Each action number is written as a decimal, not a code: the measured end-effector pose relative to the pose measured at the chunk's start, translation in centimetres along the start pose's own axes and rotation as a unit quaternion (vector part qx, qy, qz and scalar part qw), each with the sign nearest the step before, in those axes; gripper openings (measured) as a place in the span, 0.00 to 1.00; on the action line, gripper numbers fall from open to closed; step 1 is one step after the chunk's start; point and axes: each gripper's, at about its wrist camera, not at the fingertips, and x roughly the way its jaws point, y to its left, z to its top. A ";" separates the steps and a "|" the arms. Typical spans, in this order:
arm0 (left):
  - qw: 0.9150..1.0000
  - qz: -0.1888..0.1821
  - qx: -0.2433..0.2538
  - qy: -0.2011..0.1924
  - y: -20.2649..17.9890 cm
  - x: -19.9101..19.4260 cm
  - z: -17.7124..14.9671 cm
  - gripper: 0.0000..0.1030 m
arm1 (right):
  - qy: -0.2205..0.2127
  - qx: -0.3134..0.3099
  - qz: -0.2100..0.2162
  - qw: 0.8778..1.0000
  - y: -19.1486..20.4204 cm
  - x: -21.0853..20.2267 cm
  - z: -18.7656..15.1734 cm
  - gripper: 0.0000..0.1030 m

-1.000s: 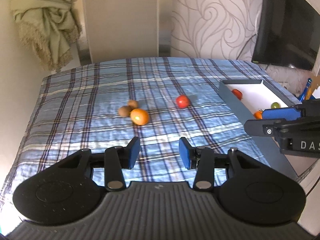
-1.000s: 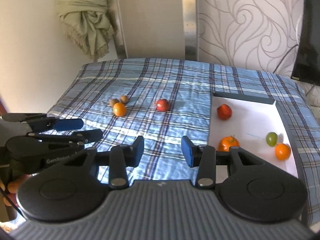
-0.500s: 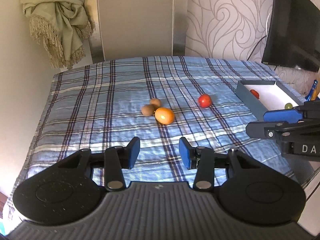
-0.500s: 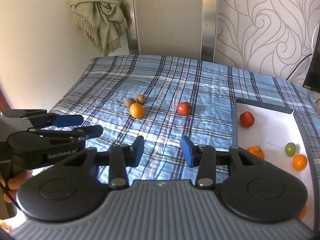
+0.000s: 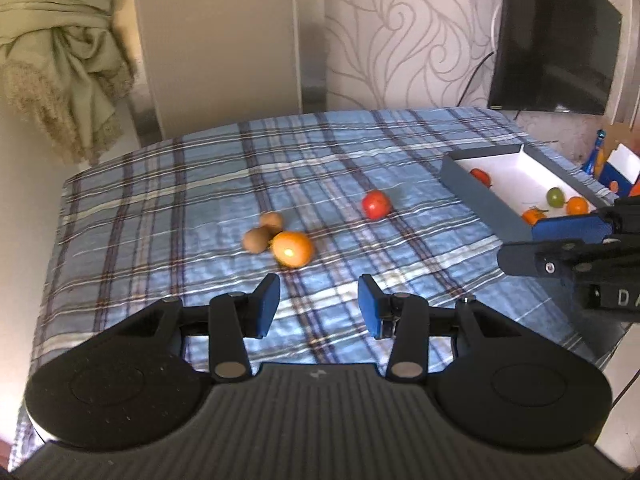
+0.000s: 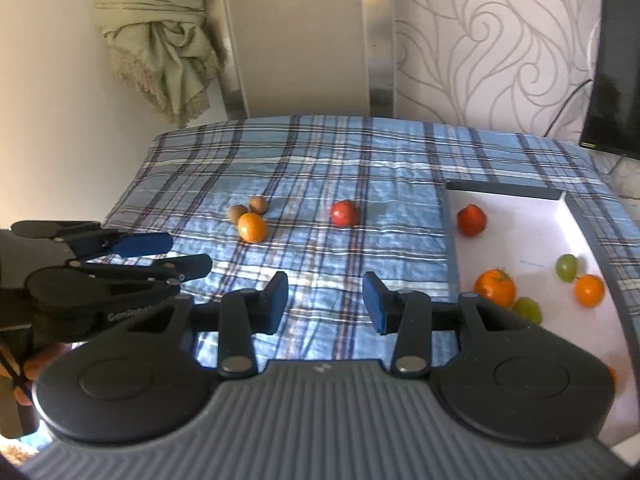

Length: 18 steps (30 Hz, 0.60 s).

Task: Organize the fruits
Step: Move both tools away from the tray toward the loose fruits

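Since a second ago my left view has swung across the bed: the loose fruit now sits further right in frame and more of the box interior shows; right view shifted too, box edging rightward, nothing on the cloth has moved. Left to right on the plaid cloth (image 5: 168,200): two brown kiwis (image 5: 264,232) touching each other, an orange (image 5: 292,249) touching them on the near side, then a red tomato (image 5: 376,205) alone, well apart, then the box (image 5: 480,196) at the right edge of the bed. Inside the box I see a red fruit (image 6: 472,220) at the far corner, a tangerine (image 6: 495,287), two green grapes (image 6: 566,267) and a small orange (image 6: 589,290). My left gripper (image 5: 319,306) hangs over the near cloth, jaws partly apart, nothing between the blue pads (image 5: 267,305), touching nothing. My right gripper (image 6: 325,302) is the same: partly parted, empty, above the cloth just left of the box wall. Each gripper shows side-on in the other's view
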 end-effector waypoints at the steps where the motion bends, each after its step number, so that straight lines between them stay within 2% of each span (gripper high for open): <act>1: 1.000 -0.004 -0.003 -0.001 0.0 0.2 0.0 0.47 | 0.002 -0.001 -0.006 1.000 -0.1 -0.1 0.0 0.43; 7: 1.000 -0.023 -0.021 -0.004 0.2 1.6 0.2 0.47 | 0.014 -0.015 -0.034 0.999 -0.2 0.0 0.0 0.43; 18: 1.000 -0.005 -0.029 0.000 2.7 3.2 0.7 0.47 | 0.024 -0.036 -0.030 0.999 1.2 2.7 1.6 0.43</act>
